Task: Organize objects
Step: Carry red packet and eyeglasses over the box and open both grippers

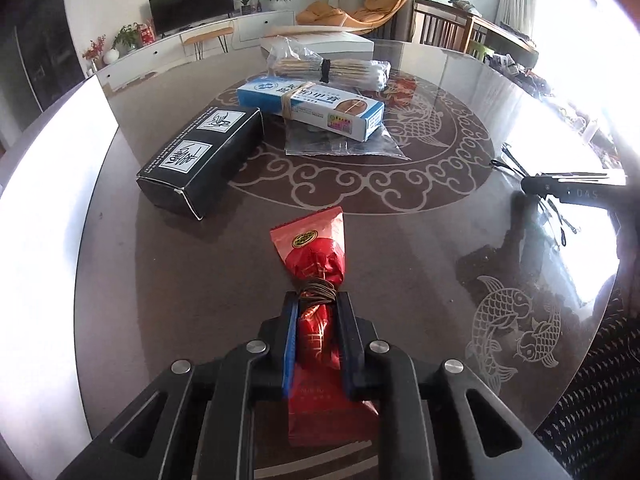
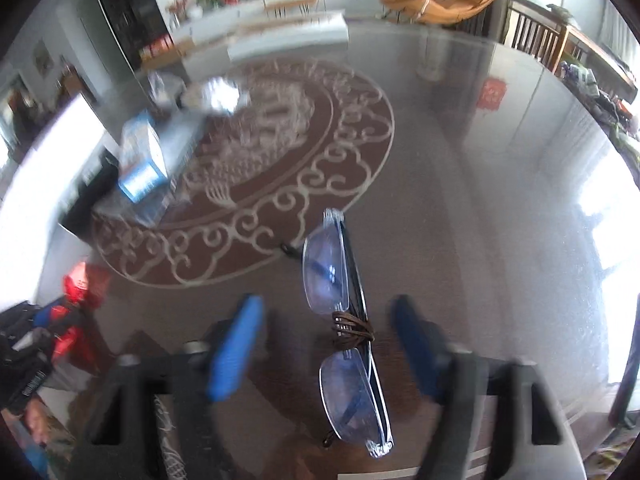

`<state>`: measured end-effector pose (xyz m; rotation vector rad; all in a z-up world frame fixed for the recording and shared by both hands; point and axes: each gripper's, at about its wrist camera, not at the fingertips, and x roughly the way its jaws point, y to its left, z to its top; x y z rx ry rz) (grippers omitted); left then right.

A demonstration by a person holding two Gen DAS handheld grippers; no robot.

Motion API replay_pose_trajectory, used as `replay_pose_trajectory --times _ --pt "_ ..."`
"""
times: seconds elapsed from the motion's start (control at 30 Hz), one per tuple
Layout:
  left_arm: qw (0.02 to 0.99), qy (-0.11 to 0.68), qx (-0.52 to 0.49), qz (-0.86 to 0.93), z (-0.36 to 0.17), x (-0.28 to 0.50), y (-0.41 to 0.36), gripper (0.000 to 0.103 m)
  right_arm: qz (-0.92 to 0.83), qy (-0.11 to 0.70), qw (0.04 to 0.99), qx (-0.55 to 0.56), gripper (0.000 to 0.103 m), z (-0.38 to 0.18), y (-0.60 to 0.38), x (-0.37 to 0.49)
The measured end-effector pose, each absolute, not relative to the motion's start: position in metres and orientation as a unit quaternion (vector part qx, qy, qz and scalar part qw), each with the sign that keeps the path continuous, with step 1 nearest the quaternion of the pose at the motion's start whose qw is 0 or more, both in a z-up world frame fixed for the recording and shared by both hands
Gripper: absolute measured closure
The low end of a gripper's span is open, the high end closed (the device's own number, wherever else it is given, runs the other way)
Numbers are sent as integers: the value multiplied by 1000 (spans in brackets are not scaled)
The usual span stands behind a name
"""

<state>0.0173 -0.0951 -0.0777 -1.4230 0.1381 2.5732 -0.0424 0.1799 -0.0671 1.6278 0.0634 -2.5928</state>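
Observation:
My left gripper (image 1: 317, 304) is shut on a red foil packet (image 1: 314, 252) bound with a brown band, held just over the glass table. The packet also shows at the left of the right wrist view (image 2: 78, 280). My right gripper (image 2: 326, 320) is open, its blue pads either side of folded glasses (image 2: 344, 320) tied with a brown cord, lying on the table. The right gripper's fingers (image 1: 568, 186) show at the right of the left wrist view.
A black box (image 1: 200, 160), a blue-and-white box (image 1: 312, 106) on a clear bag, and a bagged bundle of sticks (image 1: 328, 66) lie on the table ahead. A white box (image 1: 320, 42) sits at the far edge. Chairs stand beyond on the right.

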Motion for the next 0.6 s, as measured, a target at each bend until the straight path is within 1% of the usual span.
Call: replay_pose_trajectory --times 0.03,0.1,0.17,0.2,0.23,0.43,0.6 --pt "100 36 -477 873 -76 19 -99 86 -844 24 37 535 77 -67 180 -41" --pt "107 5 -467 878 -69 23 -107 86 -844 3 42 535 80 -65 185 -34" --pt "115 -21 -452 884 -57 29 -114 86 -846 -33 59 528 82 -56 193 -24" --pt "119 -32 -444 887 -51 33 -118 86 -848 -53 74 522 89 -49 194 -19" --pt "122 -42 -435 891 -43 37 -122 86 -849 -64 85 518 90 -43 194 -15" --pt "111 -94 -376 915 10 59 -165 86 -851 -94 145 496 90 -3 153 -9" --pt "52 -104 -325 939 59 88 -230 86 -838 -97 250 475 90 44 66 -10"
